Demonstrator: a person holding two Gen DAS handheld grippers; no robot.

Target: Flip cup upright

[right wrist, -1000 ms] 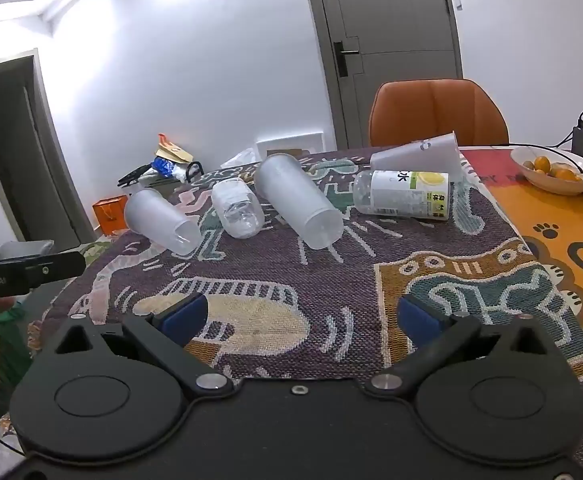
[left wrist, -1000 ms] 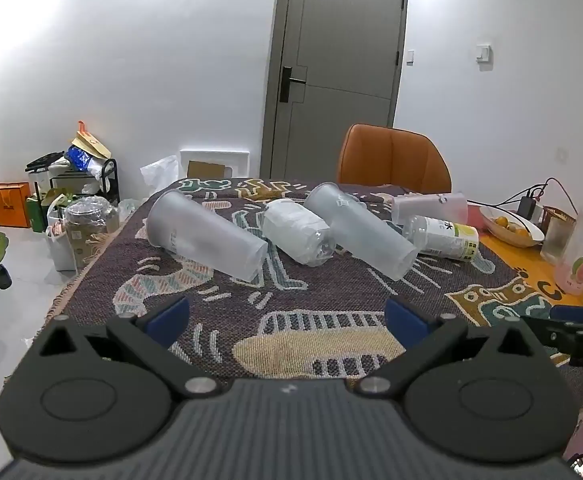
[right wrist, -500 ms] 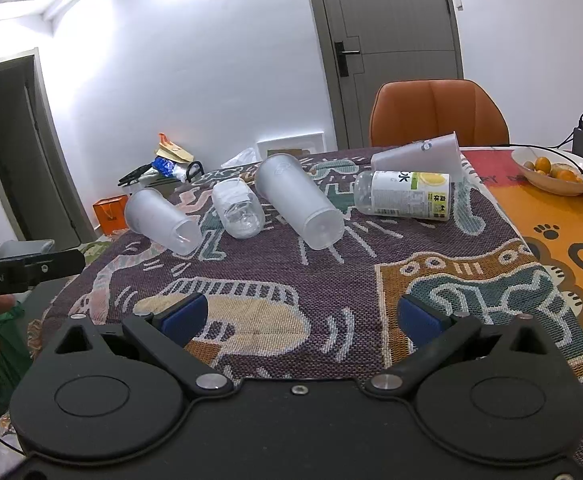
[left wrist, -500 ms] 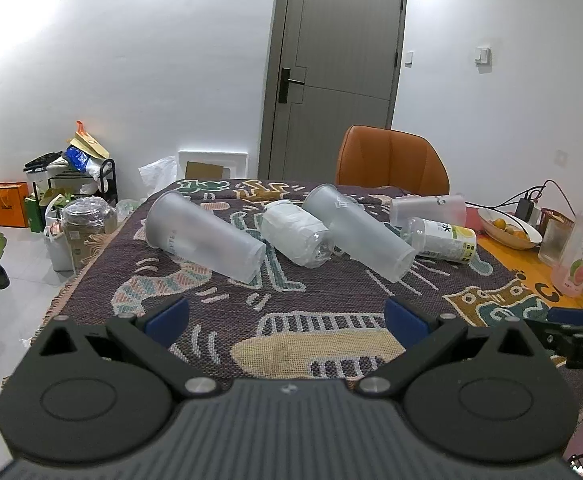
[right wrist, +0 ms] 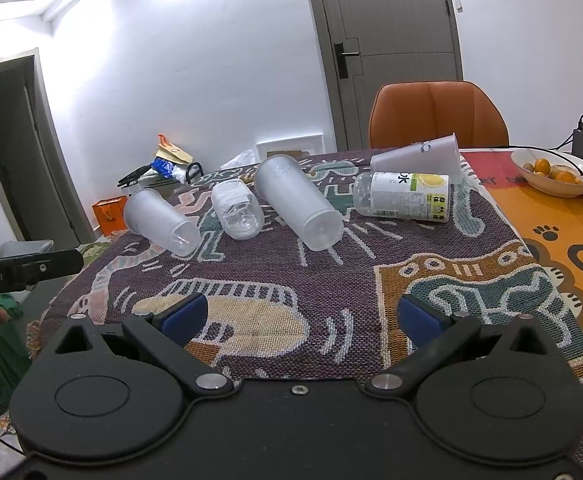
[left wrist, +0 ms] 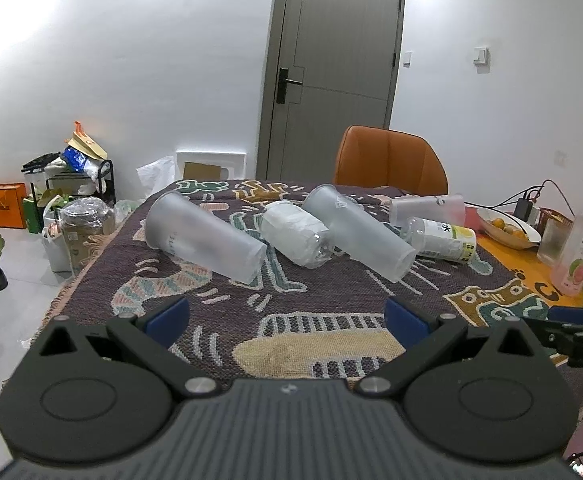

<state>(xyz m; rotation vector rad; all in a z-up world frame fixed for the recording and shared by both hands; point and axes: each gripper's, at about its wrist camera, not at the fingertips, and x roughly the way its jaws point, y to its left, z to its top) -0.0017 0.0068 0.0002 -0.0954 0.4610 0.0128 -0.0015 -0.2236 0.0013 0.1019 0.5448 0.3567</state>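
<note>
Several frosted plastic cups lie on their sides on a patterned rug-covered table. In the left wrist view the left cup (left wrist: 203, 242), a short clear cup (left wrist: 297, 236), a long middle cup (left wrist: 359, 236) and a far cup (left wrist: 427, 209) lie ahead. In the right wrist view the same show as the left cup (right wrist: 159, 222), short cup (right wrist: 237, 208), middle cup (right wrist: 297, 200) and far cup (right wrist: 419, 158). My left gripper (left wrist: 287, 318) is open and empty, short of the cups. My right gripper (right wrist: 301, 318) is open and empty, short of the cups.
A labelled bottle (left wrist: 441, 238) lies on its side by the far cup; it shows in the right wrist view (right wrist: 403, 196). A fruit bowl (right wrist: 553, 172), drink bottles (left wrist: 579, 248) and cables stand at the right. An orange chair (left wrist: 389, 162) stands behind the table.
Both grippers have barely moved; the left view has drifted slightly. The cups have not moved and both grippers stay open.
</note>
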